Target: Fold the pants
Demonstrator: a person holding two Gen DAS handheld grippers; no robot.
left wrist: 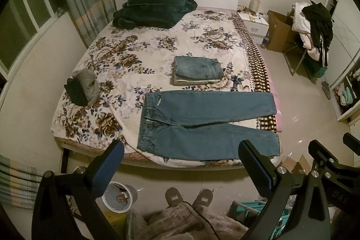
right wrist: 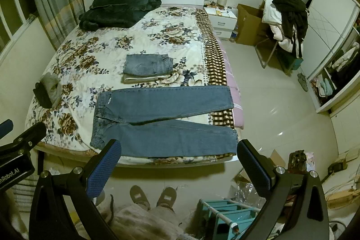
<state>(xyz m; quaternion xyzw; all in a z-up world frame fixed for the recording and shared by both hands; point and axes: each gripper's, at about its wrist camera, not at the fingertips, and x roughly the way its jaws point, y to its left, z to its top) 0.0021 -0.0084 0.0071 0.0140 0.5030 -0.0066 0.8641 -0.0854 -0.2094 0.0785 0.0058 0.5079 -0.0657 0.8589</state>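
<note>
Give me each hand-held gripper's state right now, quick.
Left hand-held gripper: open, holding nothing, above the jeans.
Right hand-held gripper: open, holding nothing.

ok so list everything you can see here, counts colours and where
flat blue denim jeans: 1, blue, spread at bed's near edge
folded blue denim jeans: 1, blue, mid-bed on a cream folded garment
dark green plush blanket: 1, by headboard
grey and black clothes bundle: 1, bed's left side
floral bedspread: 1, white-brown
white nightstand: 1, right of bed
brown cardboard box: 1, beside nightstand
white waste bin: 1, on floor
grey slippers: 2, on person's feet
left gripper: blue-padded fingers, open
right gripper: same, open
</note>
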